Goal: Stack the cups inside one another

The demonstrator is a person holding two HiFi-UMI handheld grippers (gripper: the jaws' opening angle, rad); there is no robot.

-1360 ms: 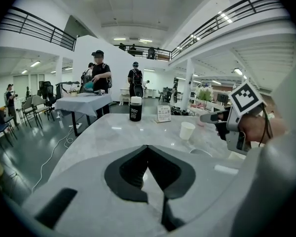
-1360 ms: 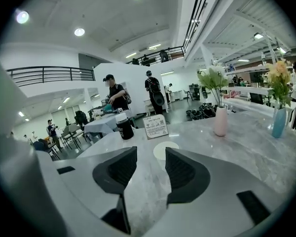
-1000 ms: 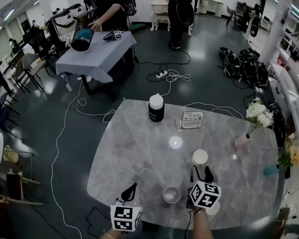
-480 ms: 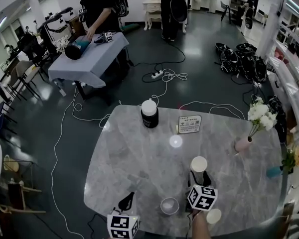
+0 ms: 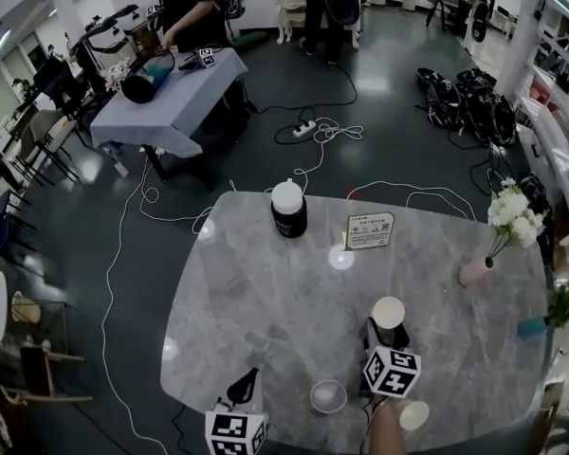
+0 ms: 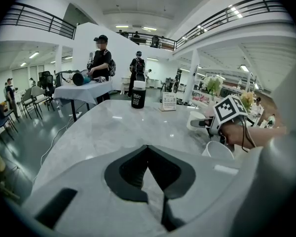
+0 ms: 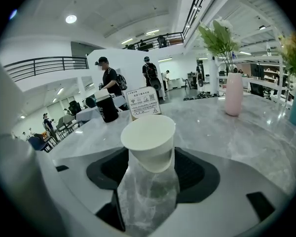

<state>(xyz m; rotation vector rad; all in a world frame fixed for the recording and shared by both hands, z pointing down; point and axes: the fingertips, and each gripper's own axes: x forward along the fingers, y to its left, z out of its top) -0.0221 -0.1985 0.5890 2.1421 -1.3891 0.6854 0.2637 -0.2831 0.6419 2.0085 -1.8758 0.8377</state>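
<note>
The right hand-held gripper [image 5: 387, 334] is reaching in from the lower right of the head view. Its jaws are standing wide apart, having just been opening. A white paper cup [image 7: 149, 141] is standing upright, mouth up, on the marble tabletop [image 5: 266, 292] between those jaws. The dark pads are flanking its lower half rather than clamping it, so this hand-held gripper is open around the cup.

A second cup [image 5: 328, 396] is sitting upright at the lower centre of the head view, left of the right hand-held gripper and apart from the first cup. A third cup [image 5: 412, 414] is sitting at the lower right, close to the tabletop's near edge and just beside the person's right forearm. None of the cups is sitting inside another.

The left hand-held gripper [image 6: 148, 148] is at the lower left of the head view, pointing down over bare marble, left of the second cup. Its jaws are closed tip to tip, with nothing between them.

Towards the top of the tabletop, a black jar with a white lid [image 5: 288, 209] and a small sign card [image 5: 369, 229] are standing side by side. A pink vase of white flowers [image 5: 474, 271] is standing at the right edge.
</note>
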